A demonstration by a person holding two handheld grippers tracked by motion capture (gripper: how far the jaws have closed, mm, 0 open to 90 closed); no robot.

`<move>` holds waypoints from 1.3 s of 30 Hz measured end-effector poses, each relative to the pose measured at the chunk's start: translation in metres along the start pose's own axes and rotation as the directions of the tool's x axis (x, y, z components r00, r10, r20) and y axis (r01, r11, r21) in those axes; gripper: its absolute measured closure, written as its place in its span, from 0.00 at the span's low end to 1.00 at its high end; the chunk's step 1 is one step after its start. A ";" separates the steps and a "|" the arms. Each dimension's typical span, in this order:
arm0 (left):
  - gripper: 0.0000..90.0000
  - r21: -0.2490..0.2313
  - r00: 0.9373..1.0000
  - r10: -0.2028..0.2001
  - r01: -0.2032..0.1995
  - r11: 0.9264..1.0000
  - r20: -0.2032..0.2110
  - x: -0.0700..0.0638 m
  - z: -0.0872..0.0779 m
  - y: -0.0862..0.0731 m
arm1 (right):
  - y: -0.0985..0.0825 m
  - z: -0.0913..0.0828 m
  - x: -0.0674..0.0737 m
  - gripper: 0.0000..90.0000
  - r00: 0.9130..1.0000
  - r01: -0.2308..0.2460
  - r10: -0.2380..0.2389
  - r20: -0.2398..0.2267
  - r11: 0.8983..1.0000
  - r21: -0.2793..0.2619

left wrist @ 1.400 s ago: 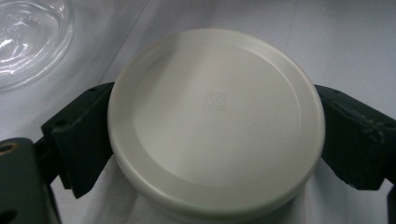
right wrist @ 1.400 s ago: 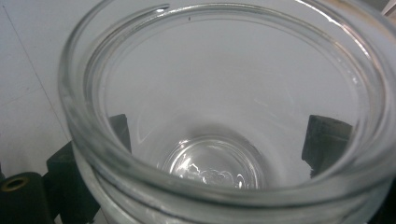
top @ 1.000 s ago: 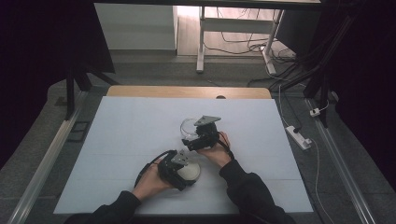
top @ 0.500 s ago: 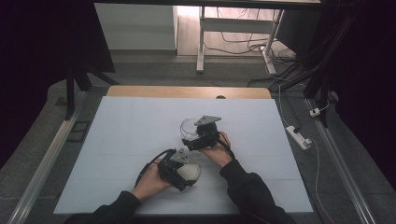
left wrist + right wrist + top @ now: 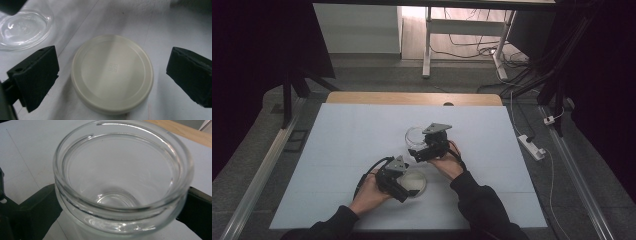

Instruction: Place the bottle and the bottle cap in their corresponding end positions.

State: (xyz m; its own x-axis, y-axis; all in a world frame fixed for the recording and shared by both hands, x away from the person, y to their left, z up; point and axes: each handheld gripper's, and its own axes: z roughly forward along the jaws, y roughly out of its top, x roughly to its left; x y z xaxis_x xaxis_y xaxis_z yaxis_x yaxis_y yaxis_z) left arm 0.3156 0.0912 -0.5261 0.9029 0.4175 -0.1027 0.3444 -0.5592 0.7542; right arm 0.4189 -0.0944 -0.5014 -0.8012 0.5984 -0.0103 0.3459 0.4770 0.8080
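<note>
Right gripper clamps the upright glass jar at mid-table, one jaw on each side. Left gripper hangs spread over the cream lid, which lies flat just beside the jar, untouched.

A clear glass jar stands upright and open, and through its wide mouth the round bottom can be seen, with nothing inside. The two black jaws of the right hand-held gripper stand on both sides of the jar, low on its wall, one at the left and one at the right, very close to the glass. Under it is the white table, and a strip of its wooden edge shows at the top right.
</note>
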 end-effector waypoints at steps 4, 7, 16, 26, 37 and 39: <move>0.00 -0.023 1.000 -0.021 0.021 1.000 -0.002 0.001 -0.010 -0.001 | -0.001 -0.004 -0.001 0.00 1.000 -0.011 0.011 -0.001 1.000 -0.012; 0.00 -0.037 0.999 -0.040 0.040 0.999 0.002 0.003 -0.017 -0.002 | -0.001 -0.007 -0.001 0.00 1.000 -0.016 0.016 -0.005 1.000 -0.015; 0.00 -0.059 0.997 -0.078 0.078 0.995 -0.003 0.006 -0.032 -0.007 | -0.005 -0.021 -0.001 0.00 1.000 -0.020 0.020 -0.012 1.000 -0.015; 0.00 -0.078 0.995 -0.102 0.101 0.992 -0.018 0.010 -0.046 -0.010 | -0.009 -0.035 0.001 0.00 1.000 -0.020 0.019 -0.009 1.000 -0.022; 0.00 -0.106 0.992 -0.120 0.115 0.988 -0.042 0.006 -0.062 -0.014 | -0.016 -0.051 0.010 0.00 1.000 -0.017 0.016 -0.011 1.000 -0.025; 0.00 -0.116 0.991 -0.127 0.122 0.986 -0.039 0.006 -0.066 -0.016 | -0.017 -0.055 0.013 0.00 1.000 -0.016 0.015 -0.014 0.999 -0.030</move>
State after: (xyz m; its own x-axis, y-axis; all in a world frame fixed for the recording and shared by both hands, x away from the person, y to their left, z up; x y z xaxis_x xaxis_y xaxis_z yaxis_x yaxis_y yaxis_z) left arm 0.2988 0.1501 -0.4955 0.8411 0.5129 -0.1720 0.4194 -0.4175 0.8061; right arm 0.3757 -0.1299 -0.4829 -0.8028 0.5962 0.0105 0.3436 0.4481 0.8253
